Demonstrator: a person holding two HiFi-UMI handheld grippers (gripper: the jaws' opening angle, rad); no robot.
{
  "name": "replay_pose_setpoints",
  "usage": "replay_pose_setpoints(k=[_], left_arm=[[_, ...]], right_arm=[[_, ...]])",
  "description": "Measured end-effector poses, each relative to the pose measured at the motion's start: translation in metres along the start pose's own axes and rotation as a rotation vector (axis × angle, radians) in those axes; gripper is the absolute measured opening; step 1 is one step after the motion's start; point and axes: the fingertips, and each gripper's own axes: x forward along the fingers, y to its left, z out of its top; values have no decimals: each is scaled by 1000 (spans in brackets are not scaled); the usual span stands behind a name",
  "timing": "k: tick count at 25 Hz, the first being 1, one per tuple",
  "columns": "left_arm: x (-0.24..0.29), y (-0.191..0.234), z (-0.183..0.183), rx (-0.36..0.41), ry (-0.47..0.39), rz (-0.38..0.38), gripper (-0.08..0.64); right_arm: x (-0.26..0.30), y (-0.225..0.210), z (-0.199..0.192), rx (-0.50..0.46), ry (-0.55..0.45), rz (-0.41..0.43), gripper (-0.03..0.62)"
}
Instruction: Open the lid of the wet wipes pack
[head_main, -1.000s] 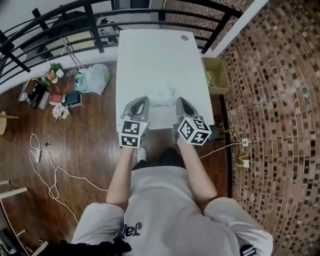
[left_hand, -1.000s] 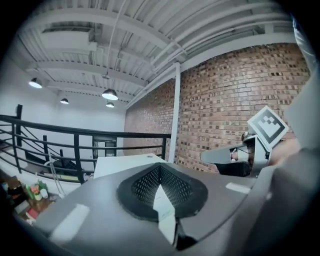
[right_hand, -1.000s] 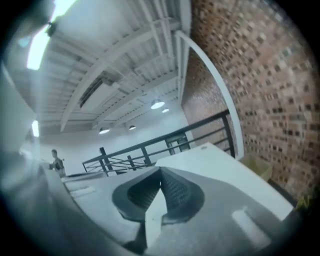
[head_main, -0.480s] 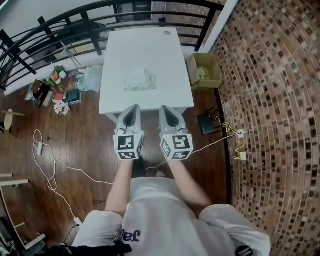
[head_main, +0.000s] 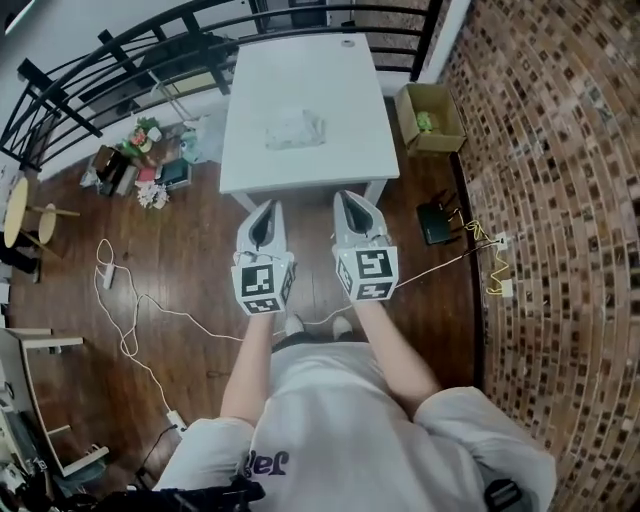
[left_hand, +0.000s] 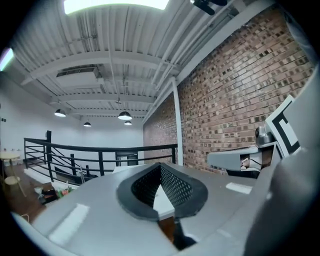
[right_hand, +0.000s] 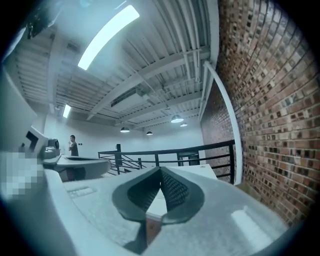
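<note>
Head view: the left gripper and right gripper are pulling back off the table, leaving the wipes pack lying there well apart, so lid work is likely pausing.
Left gripper view: the jaws are resting together, empty.
Right gripper view: the jaws are likewise sitting closed on nothing.

**What we cannot make out**

In the head view the wet wipes pack, near the middle of the tabletop, is only a pale crumpled patch, and we cannot tell its lid. A round thing at the far edge is too small to name. The left gripper and right gripper block all but a wedge of tabletop in their own views, hiding the pack.
</note>
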Motion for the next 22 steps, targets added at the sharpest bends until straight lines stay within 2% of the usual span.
replay_pose_setpoints(k=[6, 9, 15, 22], left_arm=[[-11, 12, 30, 28, -81, -13, 15], [-20, 34, 40, 7, -94, 10, 15], [-26, 49, 29, -15, -79, 0, 15], [-25, 67, 26, 19, -106, -36, 15]], right_arm=[[-9, -2, 24, -65, -18, -28, -9], [-5, 9, 35, -73, -28, -38, -9], [6, 40, 30, -91, -10, -8, -9], [26, 65, 28, -107, -8, 8, -9]])
